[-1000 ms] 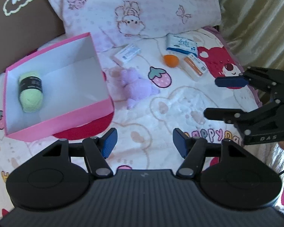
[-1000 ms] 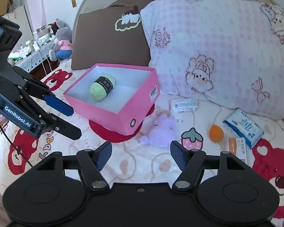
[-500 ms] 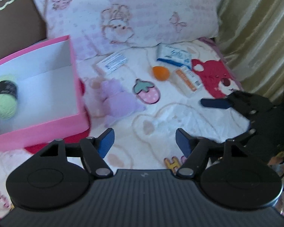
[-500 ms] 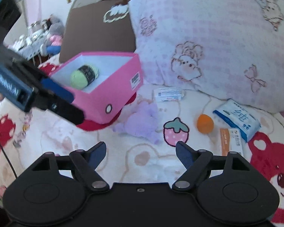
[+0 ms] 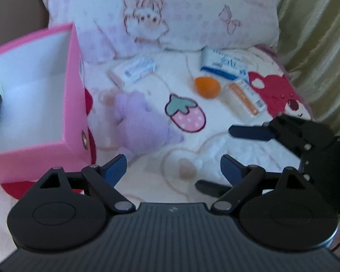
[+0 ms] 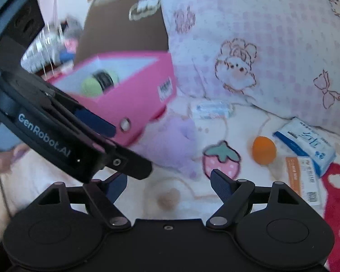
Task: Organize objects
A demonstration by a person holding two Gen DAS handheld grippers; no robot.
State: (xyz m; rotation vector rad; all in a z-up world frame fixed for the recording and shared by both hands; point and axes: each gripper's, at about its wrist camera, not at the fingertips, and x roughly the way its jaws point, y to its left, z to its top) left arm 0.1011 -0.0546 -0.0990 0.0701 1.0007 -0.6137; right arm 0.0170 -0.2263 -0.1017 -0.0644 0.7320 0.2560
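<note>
Both grippers are over the bed, jaws spread wide, nothing held. The left gripper [image 5: 171,165] hangs above the bedsheet [image 5: 215,145] just in front of the plush [image 5: 138,122]. The right gripper [image 6: 168,181] sits at similar height, its jaws framing bare sheet short of the plush [image 6: 172,142].

Item locations:
- Pink box [image 5: 76,90]: left part of the bed, against the brown pillow [image 6: 124,38]. It already contains the green yarn ball [image 6: 95,83].
- Plush: just beside the box's near right corner.
- White carton [image 5: 133,69]: at the foot of the pink pillow [image 5: 170,11].
- Orange ball [image 5: 207,87], tissue pack [image 5: 224,64] and orange-striped carton [image 5: 243,98]: clustered toward the bed's right edge, close together; contact between them cannot be confirmed.

Step in hand: approach for the next pick, judged from one item boxed and five loose. Both views are motion-blurred.

Next move, as a judgement: the plush is nearest both grippers and the box. Advance one gripper until the jaws straddle the body, then close. Soft fill will compress, so seat it deep. Keep the second gripper clear, as the two are crowded together
</note>
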